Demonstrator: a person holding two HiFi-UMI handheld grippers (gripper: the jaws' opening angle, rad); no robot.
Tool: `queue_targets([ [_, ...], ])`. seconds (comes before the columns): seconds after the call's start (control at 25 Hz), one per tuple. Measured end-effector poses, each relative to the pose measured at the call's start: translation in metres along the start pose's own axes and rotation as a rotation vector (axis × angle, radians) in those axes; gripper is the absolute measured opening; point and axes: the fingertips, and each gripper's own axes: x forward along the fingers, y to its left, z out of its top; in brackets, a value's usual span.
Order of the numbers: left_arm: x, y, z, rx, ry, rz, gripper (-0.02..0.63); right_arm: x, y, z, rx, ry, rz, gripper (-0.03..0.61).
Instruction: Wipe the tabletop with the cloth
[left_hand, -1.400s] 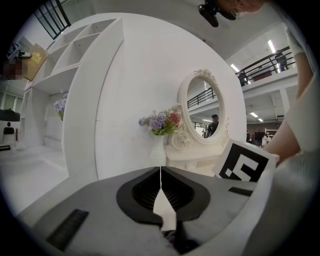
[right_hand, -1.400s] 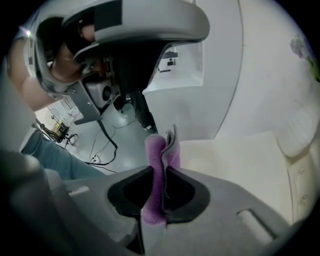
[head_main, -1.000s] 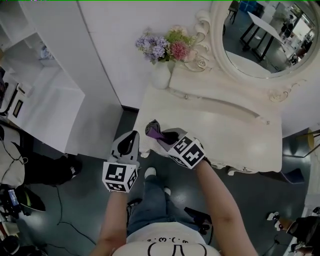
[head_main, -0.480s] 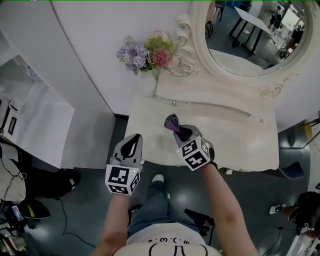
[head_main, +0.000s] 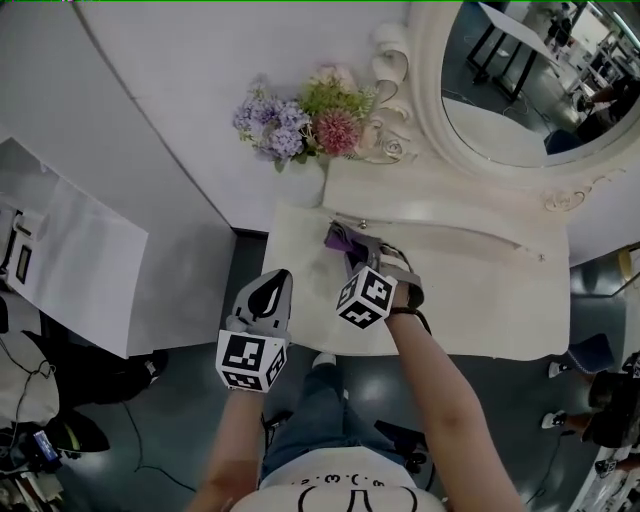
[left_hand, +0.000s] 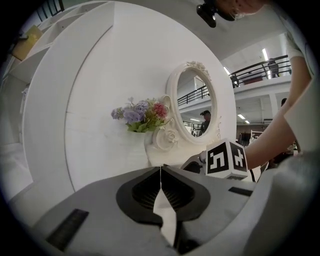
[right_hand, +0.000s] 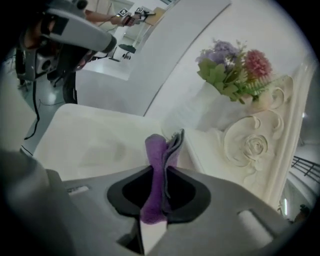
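Fingers (right_hand: 222, 197) of right gripper (right_hand: 160, 175) tight on purple cloth (right_hand: 157, 145), its lower end buried between them; left gripper (left_hand: 161, 172) fingers together, empty.

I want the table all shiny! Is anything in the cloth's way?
Nothing visible is. The right gripper holds the cloth in its fingers at the back left of the tabletop, and the top beyond it lies bare. Only the flowers stand near, at the back corner.
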Motion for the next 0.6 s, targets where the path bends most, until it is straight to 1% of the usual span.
queue_targets([
  [0.12,0.010,0.014,-0.003,-0.007,0.014,0.005,0.003,0.026,-0.001,0.006,-0.042,0.036,-0.009,0.074],
  [0.36,0.028,0.033,-0.013,-0.019,0.045,-0.001,0.003,0.062,0.000,0.007,-0.077,0.087,0.001,0.074],
  [0.48,0.034,0.035,-0.012,-0.020,0.050,-0.012,0.003,0.067,-0.001,0.006,-0.049,0.097,0.019,0.074],
  [0.6,0.037,0.036,-0.009,-0.018,0.049,-0.020,0.003,0.068,0.000,0.006,0.001,0.112,0.093,0.072],
])
